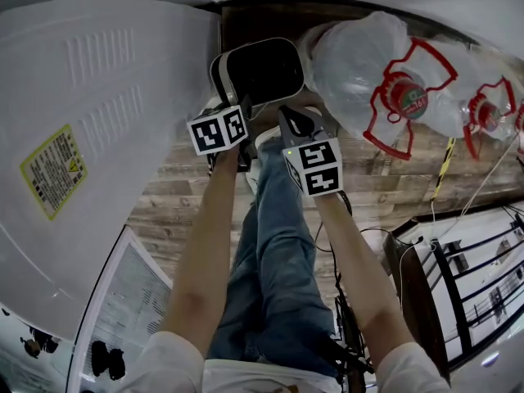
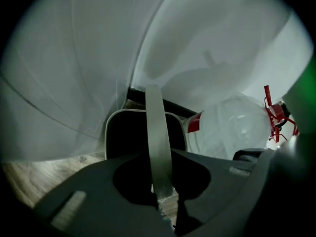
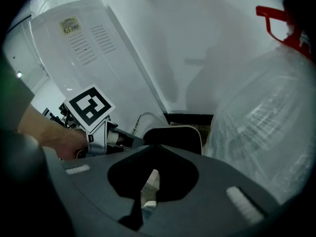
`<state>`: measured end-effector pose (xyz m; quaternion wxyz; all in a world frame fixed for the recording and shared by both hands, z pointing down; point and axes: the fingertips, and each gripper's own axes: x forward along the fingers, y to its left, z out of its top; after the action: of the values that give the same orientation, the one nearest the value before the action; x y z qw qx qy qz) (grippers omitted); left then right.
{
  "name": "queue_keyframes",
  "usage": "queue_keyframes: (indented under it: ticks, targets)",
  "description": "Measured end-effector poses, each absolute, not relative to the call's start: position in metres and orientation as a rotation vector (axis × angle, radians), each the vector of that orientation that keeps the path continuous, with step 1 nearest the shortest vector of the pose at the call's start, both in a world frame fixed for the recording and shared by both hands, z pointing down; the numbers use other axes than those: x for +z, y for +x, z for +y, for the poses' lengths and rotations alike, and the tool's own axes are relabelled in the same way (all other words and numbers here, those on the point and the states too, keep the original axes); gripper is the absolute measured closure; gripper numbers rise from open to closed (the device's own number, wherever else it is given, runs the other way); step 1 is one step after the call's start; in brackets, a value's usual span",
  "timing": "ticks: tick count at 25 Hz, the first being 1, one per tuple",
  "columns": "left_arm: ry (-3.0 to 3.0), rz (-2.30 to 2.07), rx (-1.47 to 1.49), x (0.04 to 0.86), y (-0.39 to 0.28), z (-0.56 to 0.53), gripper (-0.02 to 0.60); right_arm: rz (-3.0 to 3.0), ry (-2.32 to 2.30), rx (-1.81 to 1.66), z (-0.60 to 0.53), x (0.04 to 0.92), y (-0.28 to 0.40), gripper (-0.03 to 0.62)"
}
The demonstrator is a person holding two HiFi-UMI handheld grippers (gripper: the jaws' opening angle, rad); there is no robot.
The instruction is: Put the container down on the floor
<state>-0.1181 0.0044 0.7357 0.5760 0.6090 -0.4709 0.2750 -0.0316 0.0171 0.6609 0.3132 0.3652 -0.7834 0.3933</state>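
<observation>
Left gripper [image 2: 159, 201] fingers clench the white handle [image 2: 157, 132] of the black container [image 2: 128, 137]; right gripper [image 3: 148, 196] fingers are closed, empty. Best lowered level until its base meets the wooden floor [image 1: 172, 195].

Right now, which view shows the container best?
Head view: the container shows most of its white rim and dark inside. Left gripper view: a pale strip cuts across it. Right gripper view: only its far part shows.
</observation>
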Motion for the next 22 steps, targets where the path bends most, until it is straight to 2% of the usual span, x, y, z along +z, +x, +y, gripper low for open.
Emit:
queue_keyframes:
  ticks: [3,7,13,22]
  targets:
    - [1.391,-1.131,0.649,0.739,-0.127,0.011,0.530,-2.065,0.943,1.039,0.020,0.662,-0.036,0.571]
    - [1.318,-1.215,0.667,0.748,-0.148,0.023,0.420,-2.063,0.920,1.045,0.024,0.665,-0.041,0.571]
    - [1.247,-1.275,0.768,0.758,-0.171,0.039,0.419,-2.065,0.919,1.044,0.021,0.668,-0.044,0.571]
    - [1.179,-1.271,0.840,0.763,-0.184,0.051,0.383,-2.060,0.935,1.051,0.021,0.665,-0.044,0.571]
